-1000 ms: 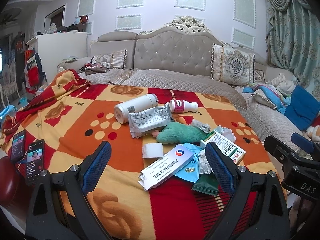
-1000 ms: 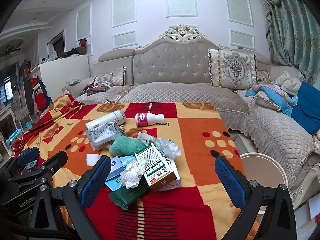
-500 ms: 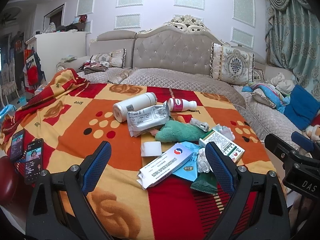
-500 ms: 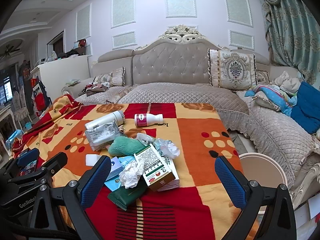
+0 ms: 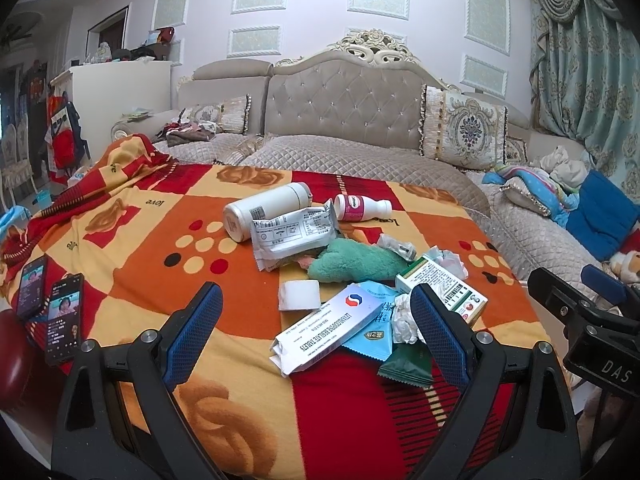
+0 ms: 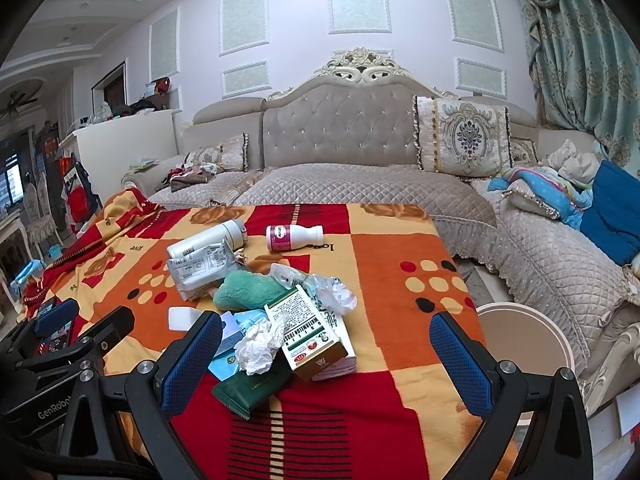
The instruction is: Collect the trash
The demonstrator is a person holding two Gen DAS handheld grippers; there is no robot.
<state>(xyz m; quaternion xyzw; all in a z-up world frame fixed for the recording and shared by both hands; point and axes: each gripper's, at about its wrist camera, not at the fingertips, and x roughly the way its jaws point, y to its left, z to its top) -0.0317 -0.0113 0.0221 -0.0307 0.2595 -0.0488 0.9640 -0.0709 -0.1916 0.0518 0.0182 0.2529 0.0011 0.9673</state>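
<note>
My left fingers (image 5: 316,332) stand wide apart and hold nothing; my right fingers (image 6: 326,354) are just as wide and empty. The trash lies in a loose heap on the blanket (image 5: 160,248) just ahead of both.

Between my left fingers lies one long white carton (image 5: 326,330), light and stiff; I judge it best pinched across its narrow width near the middle, since its torn near end would crumple. Beyond it sits one small white pad (image 5: 299,295). Just inside my right-hand pad are one crumpled tissue (image 6: 260,344), soft and nearly weightless, and one dark green sachet (image 6: 252,388), thin and probably slippery, best taken by an edge. One green-and-white box (image 6: 308,332) lies between my right fingers, rigid enough to grip across its sides. Farther ahead: one teal plush thing (image 6: 250,290), one grey foil pouch (image 5: 294,236), and two bottles lying down, a white bottle (image 5: 266,210) and a pink-labelled bottle (image 5: 360,208), both round and likely to roll. Two phones (image 5: 62,318) lie left of my left fingers; I judge them not trash.
</note>
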